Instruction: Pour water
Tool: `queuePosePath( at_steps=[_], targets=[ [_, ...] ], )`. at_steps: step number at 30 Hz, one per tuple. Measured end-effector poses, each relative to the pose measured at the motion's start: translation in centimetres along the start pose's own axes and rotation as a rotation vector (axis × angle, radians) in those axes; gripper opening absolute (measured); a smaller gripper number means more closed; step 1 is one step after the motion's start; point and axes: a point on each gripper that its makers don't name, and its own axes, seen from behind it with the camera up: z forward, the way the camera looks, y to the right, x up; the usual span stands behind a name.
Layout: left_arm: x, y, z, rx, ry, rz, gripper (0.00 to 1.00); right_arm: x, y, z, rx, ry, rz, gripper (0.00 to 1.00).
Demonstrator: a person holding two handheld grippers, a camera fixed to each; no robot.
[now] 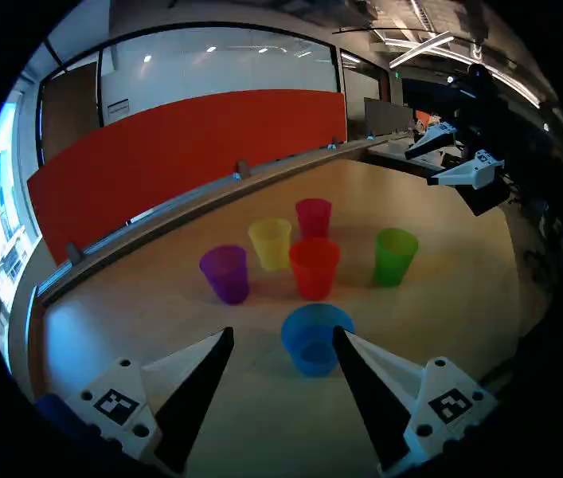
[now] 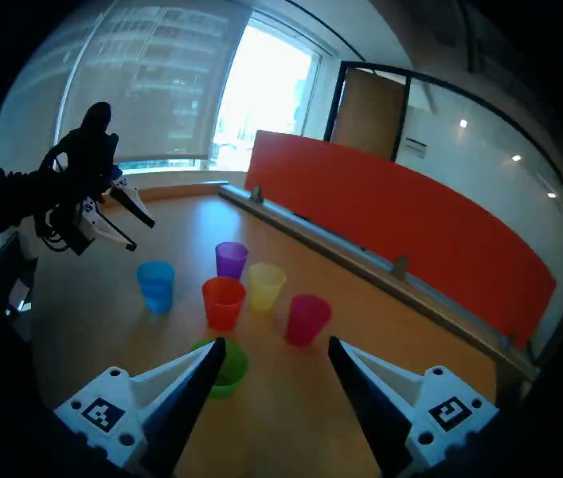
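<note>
Pale wooden surface [image 1: 448, 231] in an office with a long red partition panel [image 1: 185, 151] along its far edge and bright windows beyond. Six translucent plastic cups stand upright in a loose cluster near the middle, one of each colour: blue cup [image 1: 313, 338], purple cup [image 1: 225, 273], yellow cup [image 1: 270, 243], red cup [image 1: 314, 268], magenta cup [image 1: 313, 217] and green cup [image 1: 395, 256]. Whether any holds water cannot be told. The left gripper [image 1: 283, 331] hovers with fingers apart and empty, the blue cup lying nearest, just ahead of the gap. The right gripper [image 2: 275, 341], fingers likewise apart and empty, faces the cluster from the opposite side, with the green cup nearest. The cups are probably light, thin-walled and smooth, liable to flex or tip; a gentle hold across the mid-wall, below the rim, seems best.
</note>
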Motion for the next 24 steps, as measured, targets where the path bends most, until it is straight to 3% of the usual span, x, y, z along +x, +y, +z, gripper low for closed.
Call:
queuePosePath(
  at_steps=[11,24],
  targets=[
    [-3.0,1.7,1.8,-0.045,-0.07,0.015,0.92,-1.7,-0.2,0.7,0.011,-0.018,0.015,1.0],
    [-4.2,2.8,3.3,-0.08,-0.103,0.032,0.92,-3.2,-0.8,1.6,0.028,-0.041,0.017,1.0]
  ],
)
